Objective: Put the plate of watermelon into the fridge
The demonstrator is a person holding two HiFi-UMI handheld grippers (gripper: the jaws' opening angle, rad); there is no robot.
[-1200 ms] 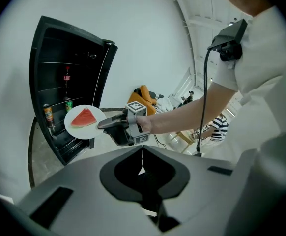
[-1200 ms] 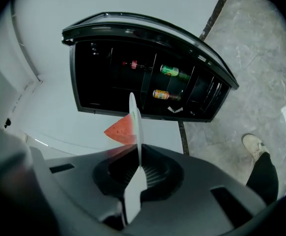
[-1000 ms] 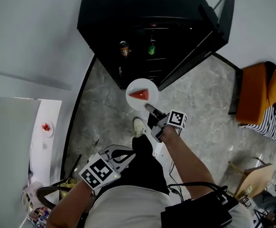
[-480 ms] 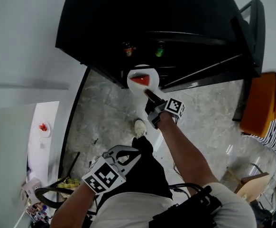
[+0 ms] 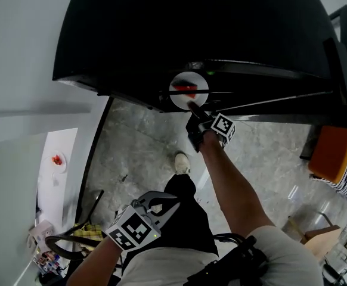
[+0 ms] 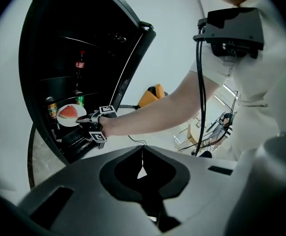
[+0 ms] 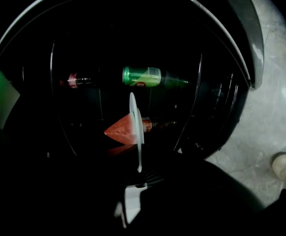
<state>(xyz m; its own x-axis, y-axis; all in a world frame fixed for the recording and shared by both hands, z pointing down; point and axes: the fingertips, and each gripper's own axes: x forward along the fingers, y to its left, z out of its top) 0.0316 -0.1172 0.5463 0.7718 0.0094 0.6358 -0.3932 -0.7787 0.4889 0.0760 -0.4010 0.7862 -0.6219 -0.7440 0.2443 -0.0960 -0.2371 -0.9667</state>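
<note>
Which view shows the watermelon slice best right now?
The left gripper view: the watermelon slice lies fully visible on the plate, which the right gripper holds by its rim. The head view shows it from above, but dimmer. The right gripper view sees the plate edge-on, the slice as a red wedge.

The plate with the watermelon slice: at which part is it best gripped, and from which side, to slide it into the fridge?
Grip the plate by its thin rim at the edge facing away from the fridge, as the right tool does. The watermelon slice sits in the middle, so the bare rim is free, and the far edge can enter first.
</note>
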